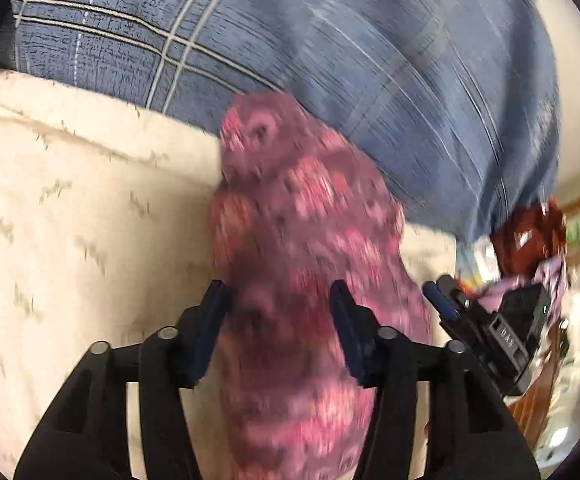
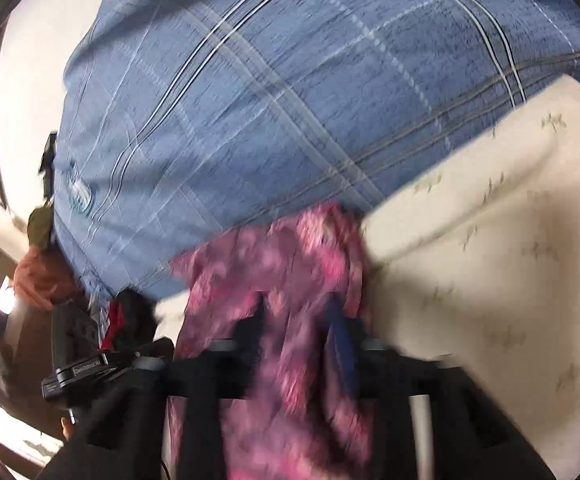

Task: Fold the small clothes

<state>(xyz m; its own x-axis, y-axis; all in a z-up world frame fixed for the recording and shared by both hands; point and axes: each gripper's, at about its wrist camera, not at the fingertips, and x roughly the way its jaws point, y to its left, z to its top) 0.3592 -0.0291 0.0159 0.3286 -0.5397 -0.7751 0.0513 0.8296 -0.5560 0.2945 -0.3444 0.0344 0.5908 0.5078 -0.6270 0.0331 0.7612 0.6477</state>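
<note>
Straddling the pink floral garment, left gripper gapes unclenched; right gripper too blurred to tell.

Only one label half-reads — white lettering, roughly "GenRobot AI", on the black device at near left — blurred.

The left gripper is black, with two dark blue pads at the tips of its fingers. Round silver pins sit on the black finger joints, and pale bars show between the black arms lower down. The right gripper is black too, with a blue pad on one finger. From the left view, a black box with white letters sits on the right gripper.
</note>
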